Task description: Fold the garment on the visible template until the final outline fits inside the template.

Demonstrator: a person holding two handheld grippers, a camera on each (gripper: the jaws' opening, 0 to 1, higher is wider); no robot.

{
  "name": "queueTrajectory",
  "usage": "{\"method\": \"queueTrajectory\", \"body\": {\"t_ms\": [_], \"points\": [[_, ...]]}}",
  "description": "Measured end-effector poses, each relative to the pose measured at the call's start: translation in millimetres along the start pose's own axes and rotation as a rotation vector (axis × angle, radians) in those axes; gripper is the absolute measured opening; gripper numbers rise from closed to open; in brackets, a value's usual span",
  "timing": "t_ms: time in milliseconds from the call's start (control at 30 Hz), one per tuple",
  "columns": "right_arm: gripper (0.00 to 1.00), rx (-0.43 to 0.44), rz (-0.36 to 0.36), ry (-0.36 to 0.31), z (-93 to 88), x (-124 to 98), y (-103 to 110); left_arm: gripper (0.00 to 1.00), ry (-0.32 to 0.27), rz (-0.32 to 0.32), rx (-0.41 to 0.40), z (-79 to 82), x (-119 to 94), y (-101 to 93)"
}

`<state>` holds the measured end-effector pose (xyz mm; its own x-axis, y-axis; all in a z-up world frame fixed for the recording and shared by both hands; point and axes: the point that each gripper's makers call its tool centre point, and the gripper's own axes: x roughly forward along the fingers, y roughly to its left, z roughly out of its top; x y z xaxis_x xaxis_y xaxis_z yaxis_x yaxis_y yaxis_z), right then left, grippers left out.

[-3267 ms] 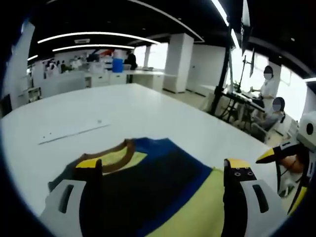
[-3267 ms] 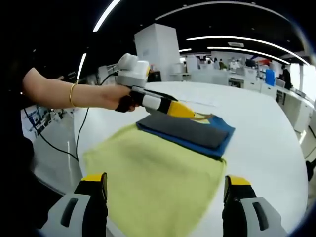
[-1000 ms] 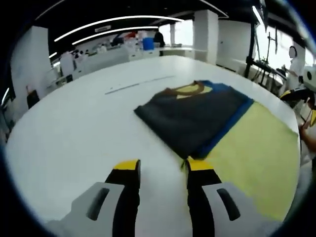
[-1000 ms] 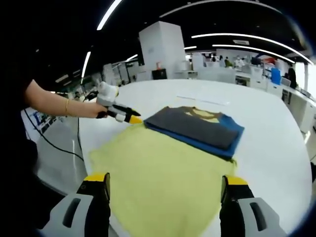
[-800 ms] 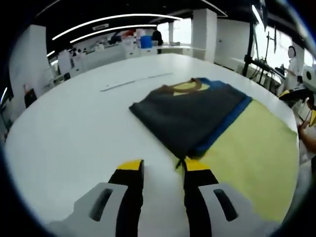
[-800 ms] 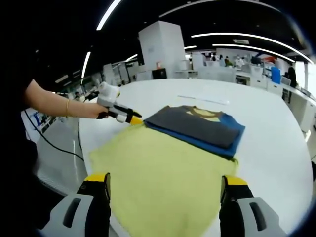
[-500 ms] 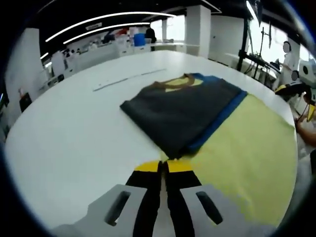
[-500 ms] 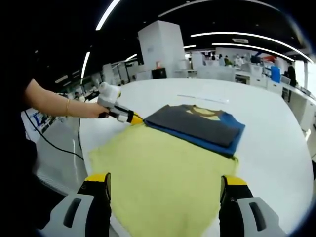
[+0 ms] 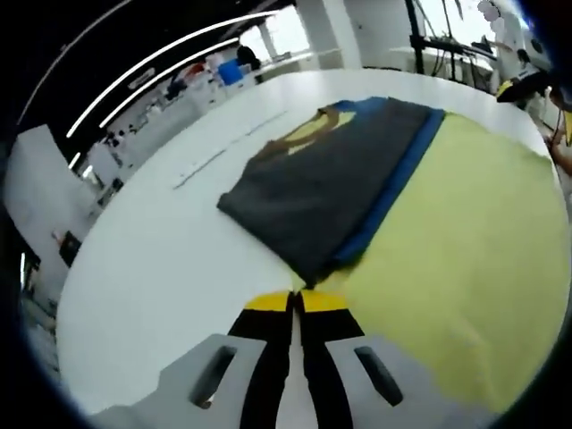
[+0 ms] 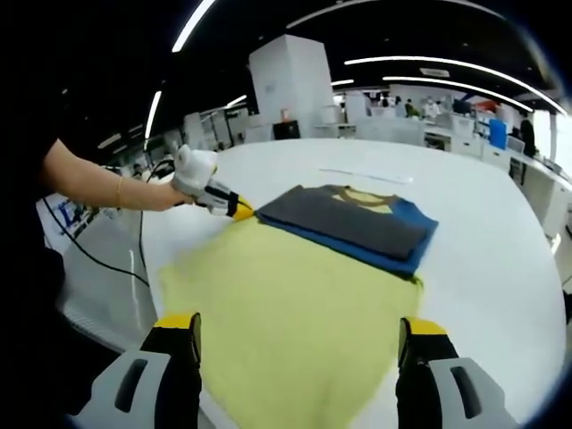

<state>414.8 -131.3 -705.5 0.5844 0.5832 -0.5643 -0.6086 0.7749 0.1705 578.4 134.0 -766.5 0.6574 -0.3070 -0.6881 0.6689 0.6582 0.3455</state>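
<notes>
Where the left gripper view looks along its own tool, left gripper [image 9: 296, 300] with yellow tips pressed together, meeting at the near corner of the garment [image 9: 331, 174] and the edge of the yellow template [image 9: 456, 259]; cannot tell whether any cloth sits between them. Seen from the right gripper view, same tool [image 10: 241, 212] low at the far left corner of the template [image 10: 295, 313], carried by a hand [image 10: 174, 192] on an outstretched forearm wearing 1 thin bracelet [image 10: 119, 191]. Right gripper [image 10: 298, 332] spread wide, 2 yellow-capped jaws apart above the near edge of the template, touching nothing. 1 garment, folded dark grey over blue with a brown collar, lying on the far part of 1 yellow template, on a white table [image 10: 500, 268].
</notes>
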Motion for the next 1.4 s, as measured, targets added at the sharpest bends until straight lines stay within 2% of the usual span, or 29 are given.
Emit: {"method": "queueTrajectory", "body": {"t_ms": [133, 267, 400, 433, 500, 633, 767, 867, 1033, 1200, 1300, 1400], "points": [[0.91, -0.005, 0.009, 0.004, -0.1, 0.3, 1.0, 0.02, -0.008, 0.008, -0.011, 0.1, -3.7, 2.0], [0.91, -0.012, 0.013, 0.010, -0.9, 0.5, 0.9, 0.06, -0.015, 0.042, -0.031, 1.6, -14.6, 12.3], [0.91, -0.021, 0.026, 0.017, -2.0, 1.2, 3.9, 0.07, -0.028, 0.039, -0.036, 1.8, -26.4, 15.1], [0.91, -0.024, 0.028, 0.019, -2.4, 1.4, 4.6, 0.08, -0.029, 0.024, -0.057, 0.3, -29.3, 13.2], [0.91, -0.031, 0.038, 0.026, -3.4, 1.8, 6.4, 0.13, -0.047, -0.023, -0.109, 0.2, -33.6, 4.7], [0.92, -0.050, 0.056, 0.040, -5.0, 1.5, 9.7, 0.22, -0.062, -0.073, -0.107, 1.0, -44.2, -7.6], [0.92, -0.074, 0.069, 0.055, -6.3, -0.5, 10.4, 0.34, -0.114, -0.172, -0.147, 10.1, -56.6, -31.9], [0.93, -0.089, 0.076, 0.071, -8.1, -2.5, 9.8, 0.43, -0.096, -0.194, -0.137, 6.7, -63.0, -44.0], [0.93, -0.117, 0.093, 0.096, -12.2, -6.7, 9.1, 0.54, -0.106, -0.276, -0.136, 3.9, -77.4, -70.8], [0.95, -0.149, 0.097, 0.135, -19.4, -10.6, 6.8, 0.68, -0.121, -0.314, -0.145, 1.1, -88.9, -86.0], [0.95, -0.162, 0.106, 0.158, -25.8, -12.0, 7.1, 0.73, -0.133, -0.337, -0.150, -0.3, -95.7, -93.9], [0.95, -0.184, 0.128, 0.182, -32.0, -13.0, 10.8, 0.77, -0.129, -0.353, -0.121, -4.0, -101.7, -101.5]]}}
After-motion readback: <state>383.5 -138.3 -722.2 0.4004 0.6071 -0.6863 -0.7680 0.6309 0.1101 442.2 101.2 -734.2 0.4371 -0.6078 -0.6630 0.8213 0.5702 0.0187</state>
